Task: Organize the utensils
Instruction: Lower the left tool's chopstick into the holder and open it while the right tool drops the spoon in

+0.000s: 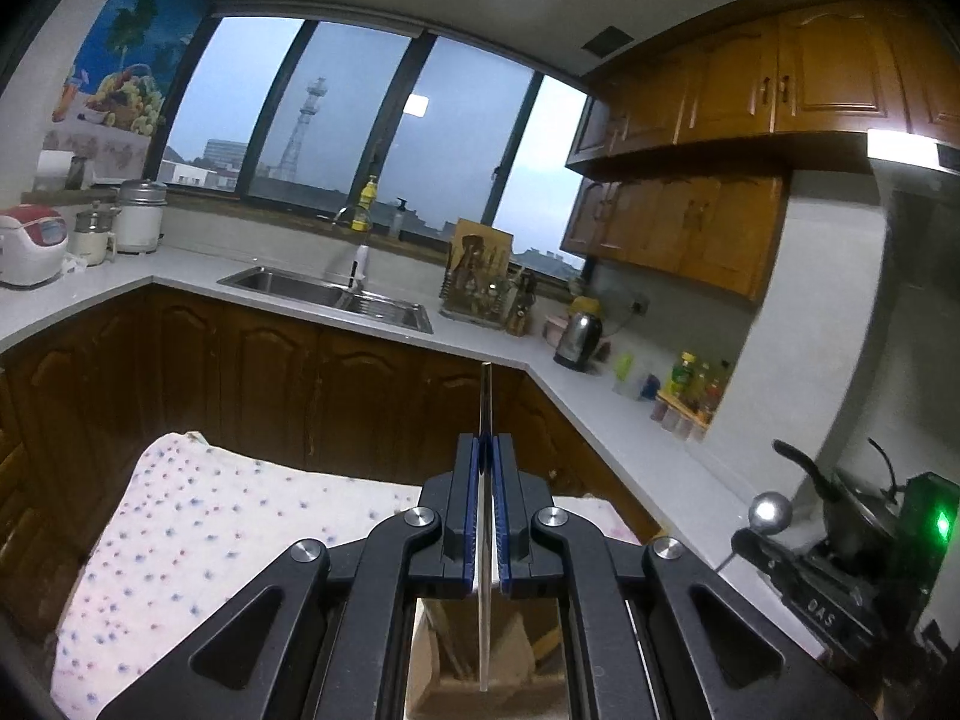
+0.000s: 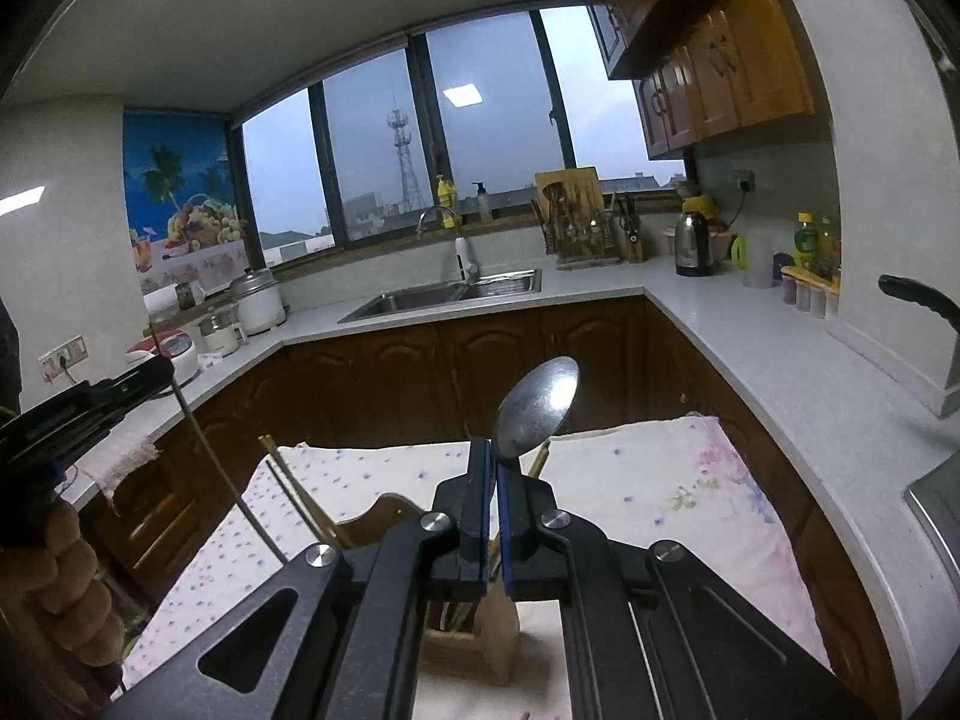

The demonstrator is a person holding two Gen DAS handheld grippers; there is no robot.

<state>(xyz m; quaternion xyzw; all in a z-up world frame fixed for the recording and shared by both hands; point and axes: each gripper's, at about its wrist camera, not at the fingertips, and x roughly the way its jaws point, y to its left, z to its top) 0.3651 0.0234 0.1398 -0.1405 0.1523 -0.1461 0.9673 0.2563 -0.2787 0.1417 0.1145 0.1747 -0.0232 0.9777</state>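
Note:
My left gripper (image 1: pixel 487 447) is shut on a thin flat metal utensil (image 1: pixel 485 396), seen edge-on. The utensil runs up past the fingertips and down over a wooden utensil holder (image 1: pixel 480 681). In the right wrist view that left gripper (image 2: pixel 162 369) is at the left with the utensil (image 2: pixel 228 480) slanting down from it. My right gripper (image 2: pixel 495 450) is shut on the neck of a metal spoon (image 2: pixel 537 405), bowl upward. Below it stands the wooden holder (image 2: pixel 465 651) with chopsticks (image 2: pixel 300 498) leaning out. The right gripper (image 1: pixel 804 570) also shows at the right of the left wrist view.
A dotted cloth (image 1: pixel 198 540) covers the surface under the holder. Behind it an L-shaped counter (image 2: pixel 750 348) carries a sink (image 2: pixel 444 294), a utensil rack (image 2: pixel 579 228), a kettle (image 2: pixel 693 243) and cookers (image 1: pixel 30 246). A black pan handle (image 2: pixel 924 300) juts in at the right.

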